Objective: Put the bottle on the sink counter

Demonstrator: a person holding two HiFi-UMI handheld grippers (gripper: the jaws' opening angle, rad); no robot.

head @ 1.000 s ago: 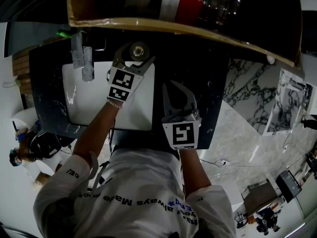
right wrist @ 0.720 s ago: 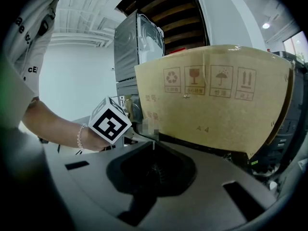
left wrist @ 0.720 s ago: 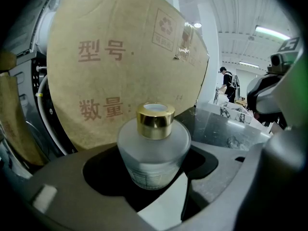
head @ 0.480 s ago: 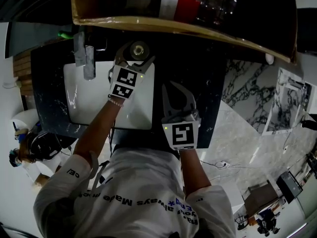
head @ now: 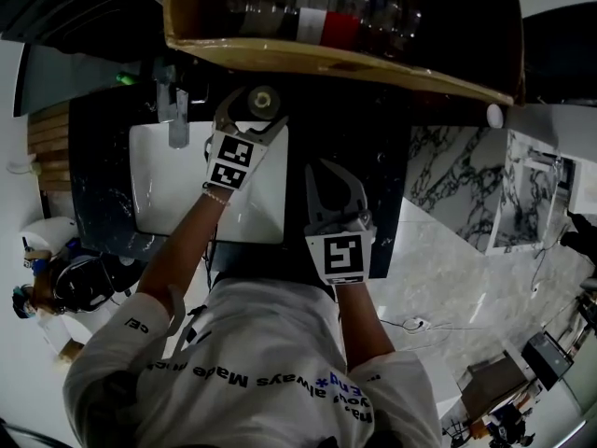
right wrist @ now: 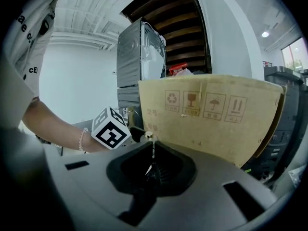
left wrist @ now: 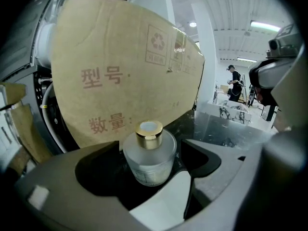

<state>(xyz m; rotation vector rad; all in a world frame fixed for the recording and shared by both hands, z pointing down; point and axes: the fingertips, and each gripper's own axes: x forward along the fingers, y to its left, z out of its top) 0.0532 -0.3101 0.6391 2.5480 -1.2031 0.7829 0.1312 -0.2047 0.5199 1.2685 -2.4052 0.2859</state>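
Note:
A small frosted glass bottle [head: 262, 99] with a gold cap stands upright on the dark sink counter [head: 359, 138], just beyond the white basin's far right corner. My left gripper [head: 254, 112] reaches around it. In the left gripper view the bottle [left wrist: 149, 153] sits in the hollow between the jaws of the left gripper [left wrist: 151, 177], which are opening, with a gap showing on each side. My right gripper [head: 328, 168] hovers over the counter's near part, shut and empty; the tips of the right gripper [right wrist: 151, 147] meet.
A white basin [head: 187, 189] with a chrome faucet [head: 174, 112] lies left of the bottle. A big cardboard box [head: 326, 59] holding plastic bottles stands right behind the bottle, seen close as the box wall [left wrist: 120, 66]. Marble floor [head: 448, 250] lies to the right.
The left jaws have spread slightly away from the bottle, which stays standing on the counter. The head view has shifted a little to the right. The right gripper has hardly moved.

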